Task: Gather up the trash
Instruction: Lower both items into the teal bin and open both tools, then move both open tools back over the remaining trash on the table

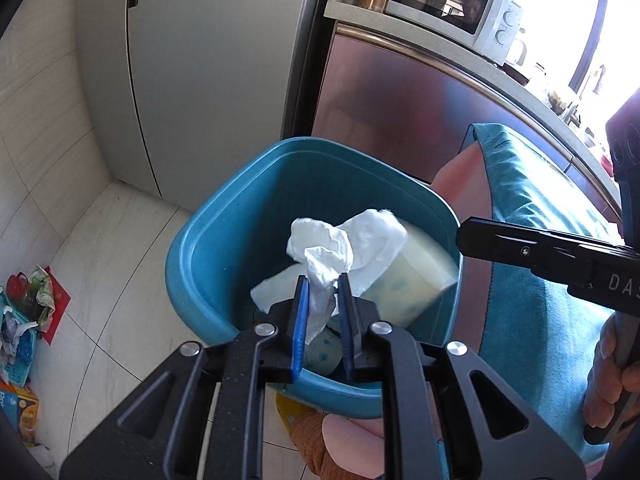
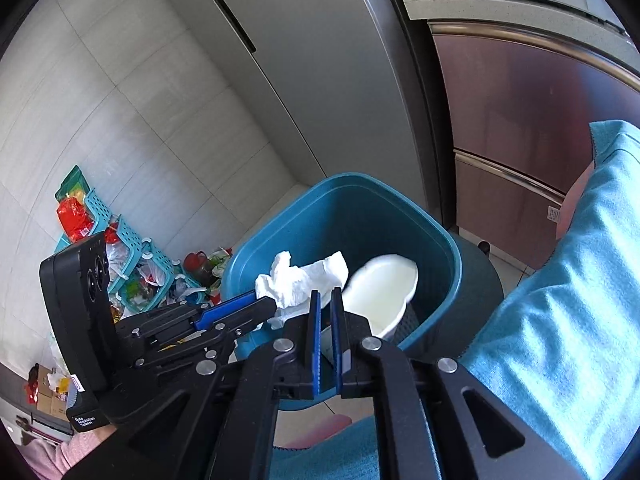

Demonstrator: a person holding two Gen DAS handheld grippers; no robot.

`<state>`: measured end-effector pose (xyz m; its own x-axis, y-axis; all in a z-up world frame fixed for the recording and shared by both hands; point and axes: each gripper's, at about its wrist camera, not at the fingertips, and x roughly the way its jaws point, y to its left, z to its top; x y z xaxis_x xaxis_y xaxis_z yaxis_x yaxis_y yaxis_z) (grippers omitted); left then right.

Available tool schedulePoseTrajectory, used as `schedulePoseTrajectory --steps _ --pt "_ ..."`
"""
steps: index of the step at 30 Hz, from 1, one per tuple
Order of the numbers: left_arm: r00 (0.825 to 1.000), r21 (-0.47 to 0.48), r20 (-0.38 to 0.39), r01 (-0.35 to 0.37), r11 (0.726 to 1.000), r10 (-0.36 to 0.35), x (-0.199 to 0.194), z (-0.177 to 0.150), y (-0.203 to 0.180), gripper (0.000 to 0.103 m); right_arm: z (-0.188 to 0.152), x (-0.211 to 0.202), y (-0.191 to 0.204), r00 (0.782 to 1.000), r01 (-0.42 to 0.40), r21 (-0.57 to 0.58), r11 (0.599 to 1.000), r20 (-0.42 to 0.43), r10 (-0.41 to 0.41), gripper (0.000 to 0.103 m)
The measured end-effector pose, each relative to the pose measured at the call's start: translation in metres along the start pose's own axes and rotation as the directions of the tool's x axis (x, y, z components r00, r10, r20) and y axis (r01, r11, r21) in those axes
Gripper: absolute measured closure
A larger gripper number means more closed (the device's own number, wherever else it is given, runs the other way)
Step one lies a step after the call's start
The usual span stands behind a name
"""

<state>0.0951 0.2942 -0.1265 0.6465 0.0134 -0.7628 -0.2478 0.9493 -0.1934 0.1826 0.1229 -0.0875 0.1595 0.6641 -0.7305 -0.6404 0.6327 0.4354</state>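
Note:
A blue trash bin [image 1: 224, 236] stands on the floor by the fridge; it also shows in the right wrist view [image 2: 400, 216]. My left gripper [image 1: 323, 286] is shut on a crumpled white tissue [image 1: 324, 248] and holds it over the bin's mouth; the tissue shows in the right wrist view [image 2: 296, 278] too. A pale plastic cup [image 1: 404, 276] falls blurred inside the bin, also seen in the right wrist view [image 2: 380, 292]. My right gripper [image 2: 326, 294] is slightly open and empty above the bin's near rim. Its body [image 1: 540, 248] reaches in from the right.
A grey fridge [image 1: 208, 60] and a copper cabinet [image 1: 400, 100] with a microwave [image 1: 452, 0] stand behind the bin. A teal cloth [image 2: 560, 280] covers something at the right. Teal baskets with bags and wrappers [image 2: 132, 264] lie on the floor at the left.

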Motion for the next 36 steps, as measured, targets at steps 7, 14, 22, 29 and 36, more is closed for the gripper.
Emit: schedulePoseTrajectory --steps 7,14,22,29,36 --pt "1.0 -0.006 0.003 0.006 1.0 -0.006 0.003 -0.002 -0.003 0.082 -0.006 -0.014 -0.007 0.999 -0.013 0.018 1.0 0.029 0.012 0.095" --pt "0.998 0.046 0.056 0.017 0.999 -0.019 -0.017 -0.005 -0.017 0.074 -0.019 -0.048 -0.011 0.995 -0.021 0.014 1.0 0.099 0.019 0.085" --pt "0.984 0.157 0.128 0.106 0.982 -0.127 -0.056 -0.008 -0.059 0.063 -0.055 -0.11 -0.019 0.977 0.007 0.012 1.0 0.214 -0.01 0.071" --pt "0.958 0.285 0.111 0.226 0.931 -0.266 -0.074 -0.017 -0.12 0.061 -0.092 -0.167 -0.049 0.95 0.073 0.099 0.992 0.297 -0.099 0.069" --pt "0.928 0.384 0.028 0.334 0.861 -0.372 -0.073 -0.027 -0.194 0.061 -0.123 -0.217 -0.086 0.91 0.161 0.207 0.965 0.347 -0.226 0.068"
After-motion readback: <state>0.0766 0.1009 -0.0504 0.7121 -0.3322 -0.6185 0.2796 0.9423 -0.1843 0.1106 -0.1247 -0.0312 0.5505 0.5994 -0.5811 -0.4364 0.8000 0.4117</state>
